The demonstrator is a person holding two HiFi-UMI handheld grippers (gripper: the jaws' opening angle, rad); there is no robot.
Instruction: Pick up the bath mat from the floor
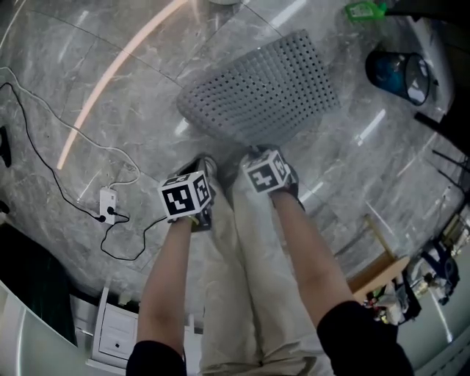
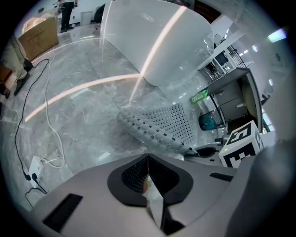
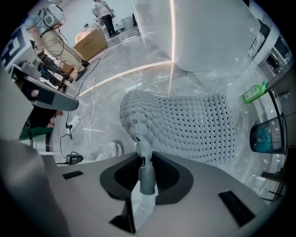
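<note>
The grey perforated bath mat (image 1: 261,92) lies on the marble floor ahead of my feet, its near edge raised. In the right gripper view the mat (image 3: 194,125) curls up towards me, and my right gripper (image 3: 144,157) is shut on a tab of its near edge. In the head view that gripper (image 1: 268,175) sits at the mat's near edge under its marker cube. My left gripper (image 1: 187,197) hangs beside it, left of the mat. Its jaws (image 2: 148,159) meet with nothing held, and the mat (image 2: 162,125) lies ahead to the right.
A white cable and power adapter (image 1: 108,202) trail over the floor at left. A blue bin (image 1: 396,73) and a green bottle (image 1: 365,10) stand beyond the mat at right. A white tub (image 2: 152,41) rises behind it. A person (image 3: 51,32) stands by a cardboard box (image 3: 90,44).
</note>
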